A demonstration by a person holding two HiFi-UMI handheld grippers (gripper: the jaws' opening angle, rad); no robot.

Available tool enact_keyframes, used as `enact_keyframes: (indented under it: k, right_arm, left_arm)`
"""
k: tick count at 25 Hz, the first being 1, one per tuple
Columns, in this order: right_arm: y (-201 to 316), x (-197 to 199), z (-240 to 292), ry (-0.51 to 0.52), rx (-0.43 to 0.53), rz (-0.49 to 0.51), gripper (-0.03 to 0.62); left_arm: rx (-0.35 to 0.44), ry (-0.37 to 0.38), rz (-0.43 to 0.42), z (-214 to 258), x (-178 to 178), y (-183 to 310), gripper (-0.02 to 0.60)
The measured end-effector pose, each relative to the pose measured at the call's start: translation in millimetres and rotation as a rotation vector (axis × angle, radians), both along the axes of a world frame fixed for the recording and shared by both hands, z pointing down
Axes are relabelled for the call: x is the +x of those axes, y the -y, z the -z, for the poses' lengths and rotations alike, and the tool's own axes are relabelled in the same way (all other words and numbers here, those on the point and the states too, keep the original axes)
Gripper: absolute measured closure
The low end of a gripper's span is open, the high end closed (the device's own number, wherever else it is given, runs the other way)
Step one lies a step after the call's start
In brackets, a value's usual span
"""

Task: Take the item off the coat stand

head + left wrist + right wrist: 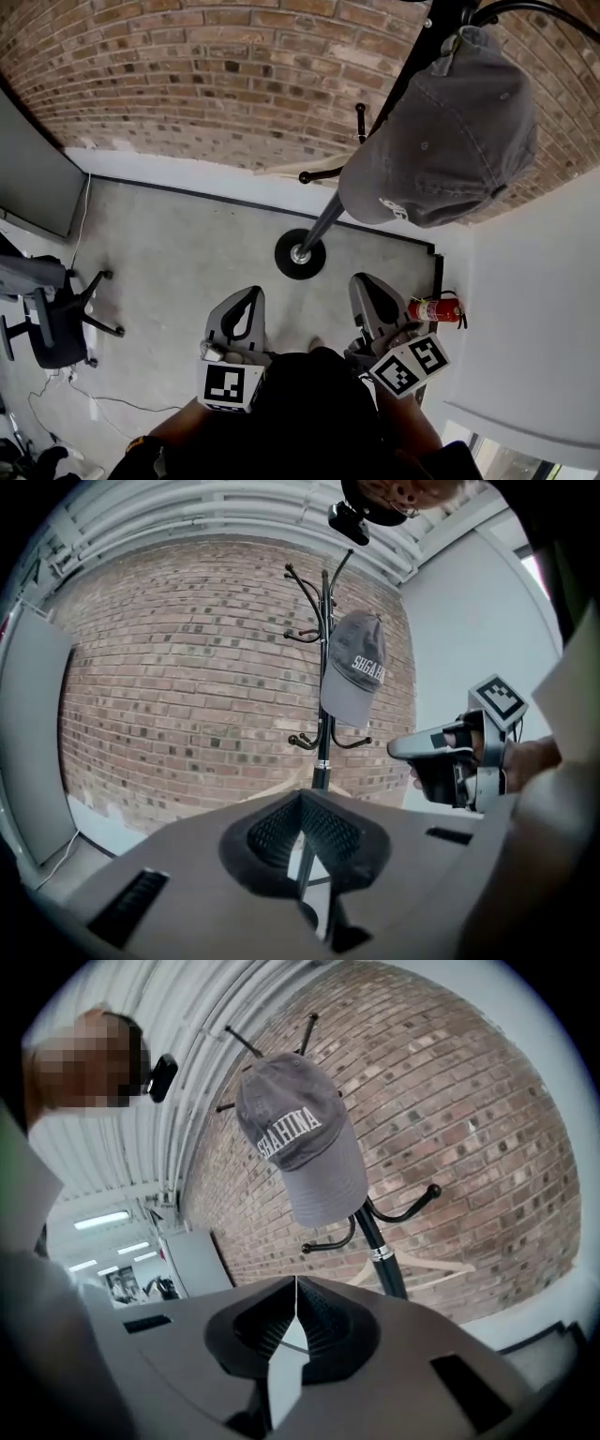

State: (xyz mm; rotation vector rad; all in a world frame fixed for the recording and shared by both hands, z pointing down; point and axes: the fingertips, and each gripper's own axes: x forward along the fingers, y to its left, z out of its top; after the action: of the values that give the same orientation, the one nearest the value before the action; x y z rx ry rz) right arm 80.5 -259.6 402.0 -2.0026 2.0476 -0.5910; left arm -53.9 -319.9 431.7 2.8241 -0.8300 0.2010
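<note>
Head view: a person holds both grippers low and level, aimed at a coat stand, with nothing gripped.
Near left: the left gripper (pixel 251 294) has its fingers pressed together tip to tip, nothing between them.
Near right: the right gripper (pixel 362 279) likewise has its fingers closed on each other, empty.
Past the fingertips: the round base (pixel 300 254) sits on the floor just ahead of and between the two pairs of fingertips.
Rising beyond: the stand (pixel 325 223) runs up from that base; its pole shows straight over the left fingertips in the left gripper view.
High and far: the cap (pixel 448 131) hangs brim down from an upper hook (pixel 461 36), well above and beyond both sets of fingertips, closer to the right pair, untouched.
Backdrop: a brick wall (pixel 187 84) stands behind the stand.
Step in hand: by these frames, the reach toward the cap has yet to begin.
Doing it well: raise the right gripper, spread its fingers before arrival, pinch the brim or lower crown edge squarely, then lift upward to clear the hook before drawing back.
Caution: a sideways tug would likely snag the cap or rock the stand.
</note>
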Motion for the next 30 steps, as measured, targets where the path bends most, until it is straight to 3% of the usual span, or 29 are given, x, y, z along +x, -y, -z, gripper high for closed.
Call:
enact_keyframes:
  k: [3,8,11,17,21,24,30]
  right_arm:
    - [9,6,8,0.142,0.091,0.069,0.579]
    - [10,38,16,0.352,0.215,0.134,0.574]
    - [9,53,22,0.465,0.287,0.209,0.480]
    - [19,82,24,0.643,0.411,0.347,0.442]
    - [27,95,30,0.730,0.494,0.441,0.434]
    - [33,100,37,0.779,0.560,0.517,0.433]
    - [28,99,57,0.811,0.669,0.628,0.434]
  left_arm:
    - [0.015,-0.006,0.000,3,7,10,0.555]
    - [0.019,0.071,0.020,5,15,7,0.555]
    - [0.039,0.106,0.034,10,24,2,0.555]
    - [0.084,0.107,0.079,23,47,-3,0.555]
    - [0.095,0.163,0.096,20,54,-6,0.555]
    - [0.108,0.160,0.115,26,61,-5,0.555]
    - [0.131,0.186,0.129,30,66,-5,0.555]
